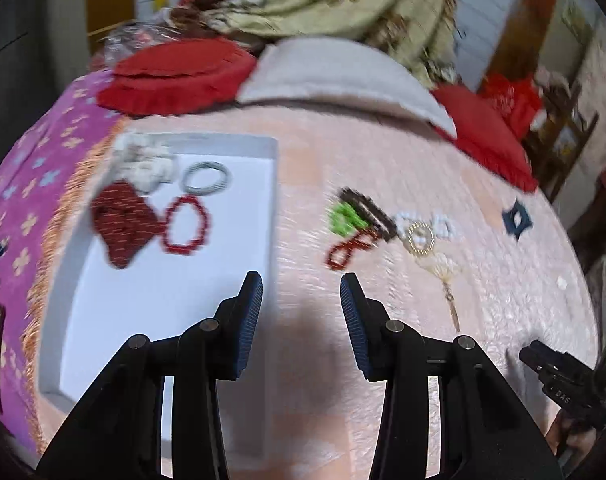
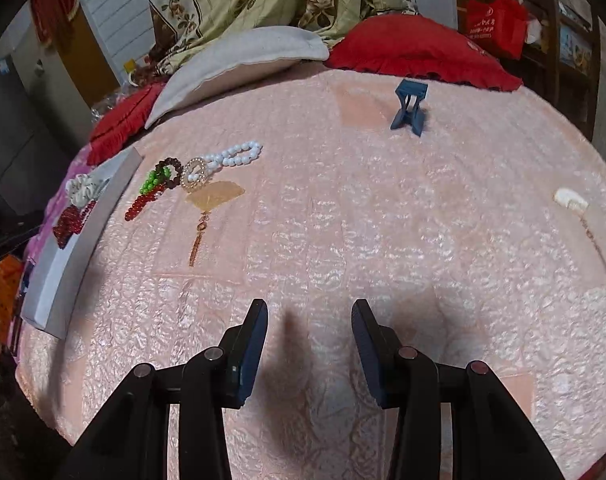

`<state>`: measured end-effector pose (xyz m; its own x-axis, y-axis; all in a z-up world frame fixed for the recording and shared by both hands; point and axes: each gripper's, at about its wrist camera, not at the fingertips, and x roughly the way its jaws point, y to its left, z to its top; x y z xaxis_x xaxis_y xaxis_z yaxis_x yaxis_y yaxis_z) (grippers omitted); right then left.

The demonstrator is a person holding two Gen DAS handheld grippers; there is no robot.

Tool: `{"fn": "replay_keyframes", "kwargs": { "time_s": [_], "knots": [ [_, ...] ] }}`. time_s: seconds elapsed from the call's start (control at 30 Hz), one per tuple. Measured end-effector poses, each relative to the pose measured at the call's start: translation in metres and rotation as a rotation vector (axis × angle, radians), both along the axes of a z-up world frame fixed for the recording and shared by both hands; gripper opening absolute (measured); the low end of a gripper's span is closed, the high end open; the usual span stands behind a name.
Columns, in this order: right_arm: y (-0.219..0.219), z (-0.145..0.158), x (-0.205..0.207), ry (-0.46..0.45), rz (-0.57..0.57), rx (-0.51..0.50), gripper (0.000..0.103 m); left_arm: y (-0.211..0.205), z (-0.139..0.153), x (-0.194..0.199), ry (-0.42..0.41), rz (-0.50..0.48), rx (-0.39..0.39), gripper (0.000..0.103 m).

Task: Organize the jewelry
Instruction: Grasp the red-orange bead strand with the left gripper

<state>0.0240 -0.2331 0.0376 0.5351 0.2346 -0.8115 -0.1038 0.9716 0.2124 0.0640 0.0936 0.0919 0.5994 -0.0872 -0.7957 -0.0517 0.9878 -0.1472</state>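
Both grippers, left [image 1: 301, 280] & right [image 2: 309, 306], empty (jaws apart) above pink bedspread [image 2: 363, 220]

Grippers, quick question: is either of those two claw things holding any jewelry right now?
Left gripper: open, holding nothing, above the pink bedspread.
Right gripper: open, holding nothing.

dim indoor light; left view motion-blurred, right sharper; fisheye edges curve, dark.
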Motion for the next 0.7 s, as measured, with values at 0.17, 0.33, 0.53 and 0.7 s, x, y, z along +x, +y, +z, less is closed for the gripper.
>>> {"fn": "replay_keyframes", "kwargs": {
  "time_s": [0.17, 0.33, 0.53, 0.7],
  "knots": [
    [-0.002, -0.01, -0.003, -0.002, 0.026, 0.031, 0.042, -0.033, -0.026, 0.042, 0.09, -0.068, -0.005, 0.04],
    [-0.006, -0.012, -0.004, -0.037, 0.023, 0.034, 0.042, -0.048, -0.05, 0.091, 0.142, -0.042, 0.061, 0.04],
    [-0.015, -0.016, 0.001, -0.034, 0.014, 0.059, 0.042, -0.06, -0.074, 0.121, 0.192, -0.056, 0.108, 0.028],
    [-0.018, -0.018, 0.003, -0.037, 0.005, 0.077, 0.042, -0.069, -0.078, 0.098, 0.234, -0.138, 0.05, 0.007]
  ]
}}
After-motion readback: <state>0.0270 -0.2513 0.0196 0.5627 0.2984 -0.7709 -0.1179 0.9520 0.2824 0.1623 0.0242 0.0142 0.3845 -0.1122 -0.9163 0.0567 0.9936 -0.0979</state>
